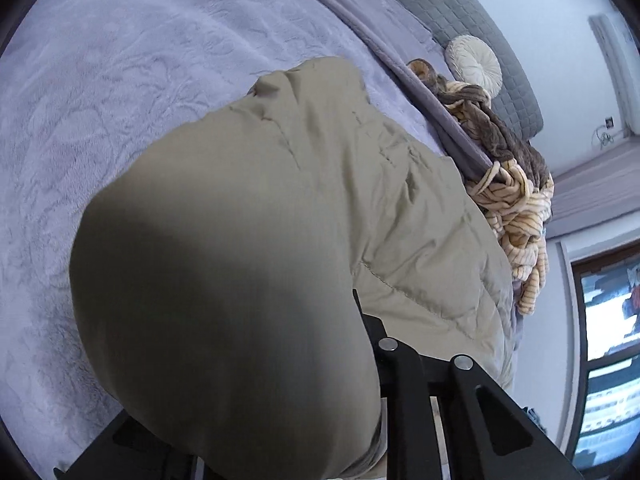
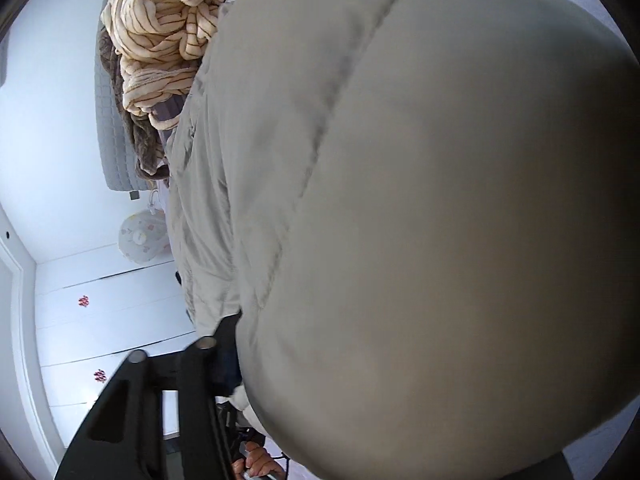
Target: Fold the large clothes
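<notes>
Khaki quilted jacket point(image 1: 248, 240) is spread lengthwise across the lavender bed point(image 1: 100, 100), gripped at its near edge by left gripper point(image 1: 360, 360) and right gripper point(image 2: 236, 344) (jaws narrowed on padding), its length stretching away toward the headboard point(image 1: 460, 20).

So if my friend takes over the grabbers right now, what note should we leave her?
Left gripper: fingers closed on the puffy beige quilted jacket.
Right gripper: also pinching that jacket, which billows over its camera.
The jacket lies on the lilac fleece bedspread, next to a cream striped fuzzy blanket.
Done: both edges look gripped.
Left: probably carry the edges across to make the fold, then smooth it.
</notes>
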### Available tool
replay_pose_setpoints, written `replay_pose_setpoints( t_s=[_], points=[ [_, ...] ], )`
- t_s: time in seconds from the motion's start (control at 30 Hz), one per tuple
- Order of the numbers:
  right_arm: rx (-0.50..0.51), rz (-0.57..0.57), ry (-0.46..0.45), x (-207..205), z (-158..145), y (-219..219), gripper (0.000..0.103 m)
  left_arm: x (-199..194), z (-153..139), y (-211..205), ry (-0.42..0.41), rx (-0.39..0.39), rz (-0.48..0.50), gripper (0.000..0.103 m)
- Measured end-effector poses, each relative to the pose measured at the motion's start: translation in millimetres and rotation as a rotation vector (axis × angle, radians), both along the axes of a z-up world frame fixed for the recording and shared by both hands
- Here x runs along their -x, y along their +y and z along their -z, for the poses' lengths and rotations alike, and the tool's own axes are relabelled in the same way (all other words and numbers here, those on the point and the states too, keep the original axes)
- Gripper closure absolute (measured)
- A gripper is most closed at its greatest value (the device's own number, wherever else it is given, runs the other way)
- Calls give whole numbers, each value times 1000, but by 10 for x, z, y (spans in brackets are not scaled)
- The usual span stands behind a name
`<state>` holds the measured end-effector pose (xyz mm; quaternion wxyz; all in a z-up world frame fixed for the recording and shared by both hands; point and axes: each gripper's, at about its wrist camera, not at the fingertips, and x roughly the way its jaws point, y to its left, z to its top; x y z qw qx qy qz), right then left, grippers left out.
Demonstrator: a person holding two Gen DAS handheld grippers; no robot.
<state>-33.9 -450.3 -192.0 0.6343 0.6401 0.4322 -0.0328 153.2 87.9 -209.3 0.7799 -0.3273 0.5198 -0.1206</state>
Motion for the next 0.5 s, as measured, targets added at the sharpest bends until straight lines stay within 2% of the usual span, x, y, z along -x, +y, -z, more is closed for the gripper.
replay_pose_setpoints(
  t_s=[0.03, 0.1, 0.2, 0.33, 0.5],
  points=[
    [19, -7, -10, 10, -46, 11, 72, 16, -71, -28, -23, -31, 24, 83],
    [43, -16, -26, 38, -131, 33, 78, 55, -221, -56, -68, -76, 67, 85],
    [54, -19, -53, 126, -263, 48, 81, 125, -441, -52, -133, -107, 130, 85],
    [79, -27, -65, 349, -447, 123, 81, 289, -644, 21, -175, -108, 205, 85],
    [97, -10, -36, 783, -572, 301, 81, 598, -728, 185, -159, -74, 273, 85]
  ],
)
